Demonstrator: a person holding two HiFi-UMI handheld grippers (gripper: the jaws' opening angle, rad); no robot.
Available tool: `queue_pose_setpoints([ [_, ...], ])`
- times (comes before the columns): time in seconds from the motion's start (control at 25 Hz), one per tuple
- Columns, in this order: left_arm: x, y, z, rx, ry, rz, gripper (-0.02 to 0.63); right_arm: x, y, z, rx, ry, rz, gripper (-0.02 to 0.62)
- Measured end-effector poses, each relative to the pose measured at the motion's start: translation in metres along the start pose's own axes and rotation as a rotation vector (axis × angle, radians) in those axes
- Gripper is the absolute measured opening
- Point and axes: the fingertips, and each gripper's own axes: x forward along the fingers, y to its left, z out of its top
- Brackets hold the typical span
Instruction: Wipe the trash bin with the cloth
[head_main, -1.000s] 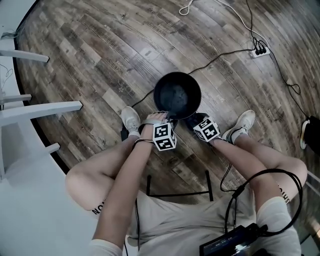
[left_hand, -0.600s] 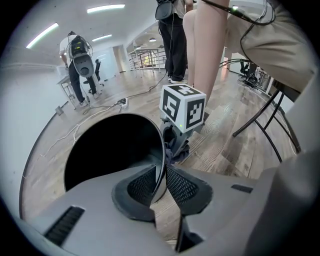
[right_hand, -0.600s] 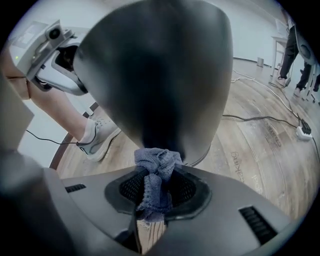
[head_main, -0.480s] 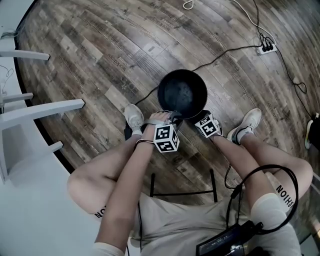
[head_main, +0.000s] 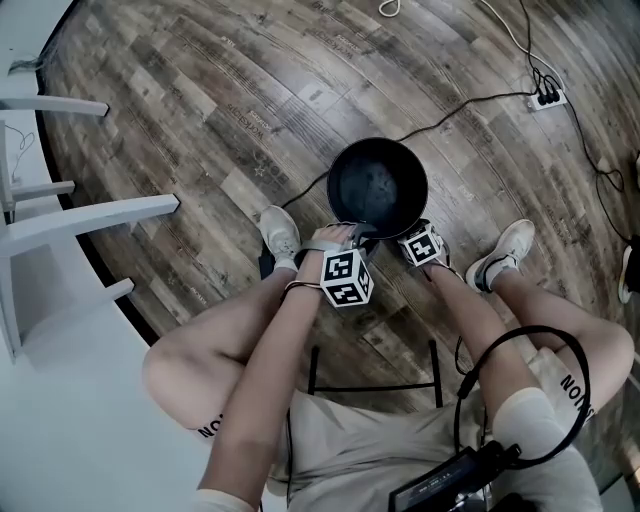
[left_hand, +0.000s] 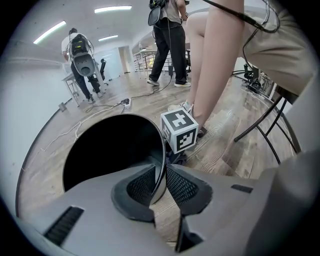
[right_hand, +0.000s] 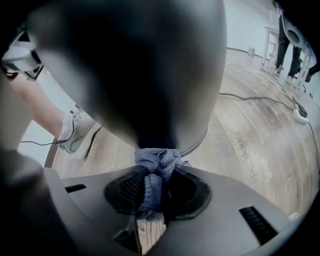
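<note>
Trash bin (head_main: 378, 185) on the floor (head_main: 200, 100) between the person's shoes (head_main: 281, 232): the left hand-held gripper (left_hand: 161, 180), jaws just closed on its rim, should hold it steady while the right hand-held gripper (right_hand: 152, 186), clamped on the bunched cloth (right_hand: 156, 162), rubs overlapping strokes along the outer wall.

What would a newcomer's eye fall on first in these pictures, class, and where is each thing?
The black trash bin stands on the wooden floor right in front of the seated person. The left gripper has just been closing its jaws on the bin's rim. The right gripper holds a bunched blue-grey cloth against the bin's outer wall.
</note>
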Motion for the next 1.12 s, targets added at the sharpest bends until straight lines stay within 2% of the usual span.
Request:
queue_pose_setpoints([
  [0.08, 0.002, 0.0, 0.0, -0.002, 0.003, 0.006, 0.074, -0.001, 0.0, 0.002, 0.017, 0.004, 0.006, 0.103],
  [0.32, -0.004, -0.002, -0.008, 0.049, 0.049, 0.014, 0.083, -0.04, 0.02, 0.008, -0.051, -0.018, 0.055, 0.103],
  [0.6, -0.007, 0.007, -0.025, 0.083, 0.081, 0.009, 0.1, -0.105, 0.038, 0.012, -0.02, -0.061, 0.088, 0.103],
  [0.8, -0.011, 0.009, -0.032, 0.105, 0.067, 0.001, 0.118, -0.152, 0.058, 0.022, -0.022, -0.121, 0.115, 0.103],
  [0.96, -0.008, 0.012, -0.033, 0.097, 0.094, 0.021, 0.118, -0.182, 0.07, 0.038, 0.003, -0.185, 0.125, 0.103],
  [1.12, -0.003, 0.004, -0.032, 0.081, 0.117, -0.001, 0.118, -0.199, 0.079, 0.049, 0.011, -0.219, 0.136, 0.103],
])
